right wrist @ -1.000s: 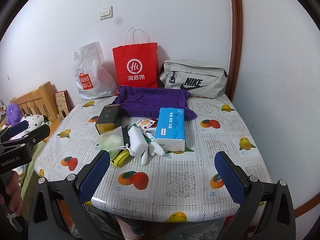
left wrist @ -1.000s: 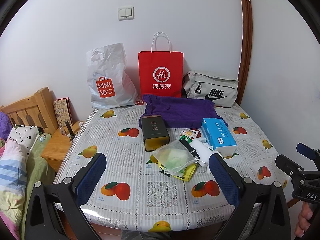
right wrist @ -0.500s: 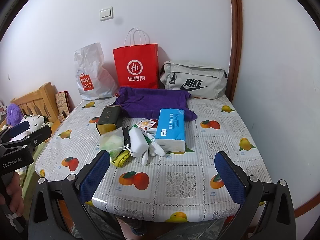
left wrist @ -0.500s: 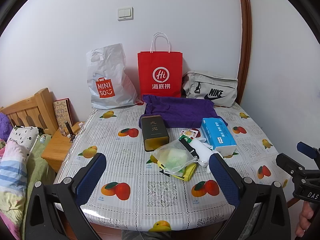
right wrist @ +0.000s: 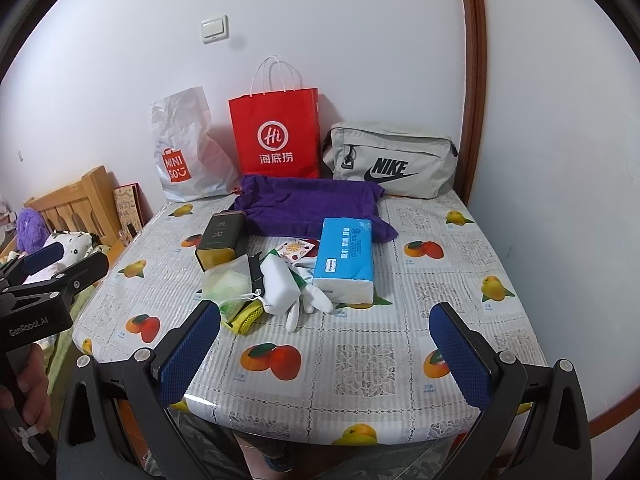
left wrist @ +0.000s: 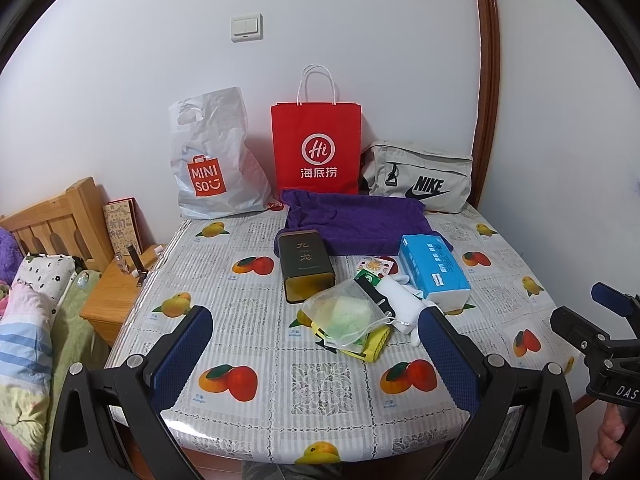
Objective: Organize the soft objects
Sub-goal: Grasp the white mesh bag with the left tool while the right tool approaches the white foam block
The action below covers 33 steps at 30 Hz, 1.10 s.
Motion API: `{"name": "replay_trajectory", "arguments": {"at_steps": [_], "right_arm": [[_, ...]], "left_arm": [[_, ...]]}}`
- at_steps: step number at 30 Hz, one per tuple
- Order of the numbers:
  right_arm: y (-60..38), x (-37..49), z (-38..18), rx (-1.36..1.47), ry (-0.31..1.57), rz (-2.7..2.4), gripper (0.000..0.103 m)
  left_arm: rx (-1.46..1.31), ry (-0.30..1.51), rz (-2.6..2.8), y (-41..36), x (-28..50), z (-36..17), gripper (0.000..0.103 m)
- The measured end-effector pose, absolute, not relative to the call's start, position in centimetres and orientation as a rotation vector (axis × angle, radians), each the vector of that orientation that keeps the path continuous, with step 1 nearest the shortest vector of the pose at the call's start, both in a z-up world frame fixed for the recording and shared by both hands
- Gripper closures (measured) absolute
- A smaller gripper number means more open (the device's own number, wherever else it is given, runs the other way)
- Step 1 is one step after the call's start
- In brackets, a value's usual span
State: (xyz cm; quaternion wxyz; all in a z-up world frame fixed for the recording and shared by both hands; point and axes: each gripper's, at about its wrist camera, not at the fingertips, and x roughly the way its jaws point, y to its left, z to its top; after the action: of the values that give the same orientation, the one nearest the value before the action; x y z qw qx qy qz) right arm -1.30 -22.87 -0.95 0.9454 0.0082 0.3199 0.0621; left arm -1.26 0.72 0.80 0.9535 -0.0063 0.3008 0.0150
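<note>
Nothing seems organized yet: the left gripper point(left wrist: 316, 344) and right gripper point(right wrist: 328, 344) are both wide and hold nothing, while the soft things (purple towel point(left wrist: 356, 220), tissue pack point(right wrist: 346, 256)) lie loose on the surface point(left wrist: 320, 388).

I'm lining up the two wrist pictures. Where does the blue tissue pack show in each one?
Left wrist view: the blue plastic tissue pack lies right of centre, near the dark rectangular tea tin.
Right wrist view: the tissue pack lies at centre, with the tin further left.
Shared landmark: the red paper shopping bag against the wall, behind the pack.
</note>
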Motion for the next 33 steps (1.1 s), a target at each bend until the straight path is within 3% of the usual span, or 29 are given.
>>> {"name": "replay_trajectory", "arguments": {"at_steps": [11,21,33], "right_arm": [[-23.4,-0.4,-2.2,0.027,0.654,0.138,0.000],[-23.4,2.1,-5.5,0.039,0.720,0.143,0.000],[-23.6,5.6,-10.1,0.048,0.808,0.147,0.000]], "left_arm": [[0.002,0.635,0.051,0.9,0.4,-0.5,0.000],[-0.010,0.772,0.018,1.7,4.5,-6.2,0.000],[-0.042,0.797,-0.085,0.3,9.3,-11.0,0.000]]}}
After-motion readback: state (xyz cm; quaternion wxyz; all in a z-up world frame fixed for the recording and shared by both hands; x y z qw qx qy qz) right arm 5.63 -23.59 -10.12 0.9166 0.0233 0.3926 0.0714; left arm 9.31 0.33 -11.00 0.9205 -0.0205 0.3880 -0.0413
